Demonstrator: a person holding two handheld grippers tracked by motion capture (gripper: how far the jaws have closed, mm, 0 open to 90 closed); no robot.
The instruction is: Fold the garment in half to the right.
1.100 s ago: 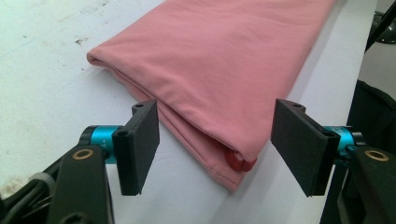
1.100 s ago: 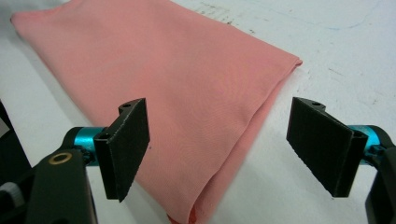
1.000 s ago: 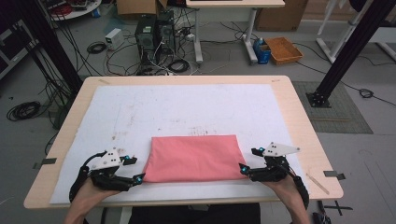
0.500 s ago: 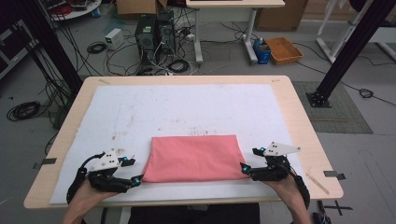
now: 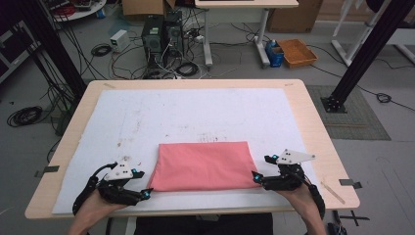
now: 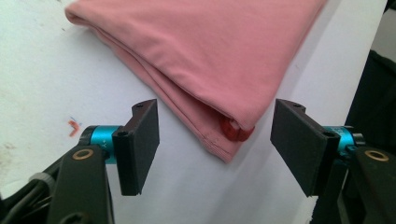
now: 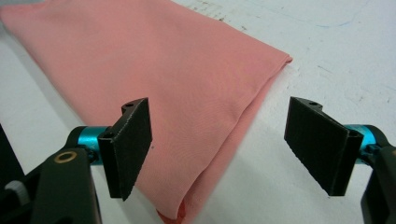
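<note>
Folded pink cloth (image 5: 203,165) lies between both low, inward-pointing grippers, left (image 5: 145,195) and right (image 5: 255,178), fingers spread.

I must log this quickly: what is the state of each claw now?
Left claw: open, holding nothing; the near corner of the pink folded cloth lies between its jaws.
Right claw: open, holding nothing, over the cloth's edge.

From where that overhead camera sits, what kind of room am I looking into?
Most likely a lab or workshop. Computer towers stand on the floor amid loose cables, black frame posts flank the wooden table, and two handheld grippers point at a folded pink cloth.
</note>
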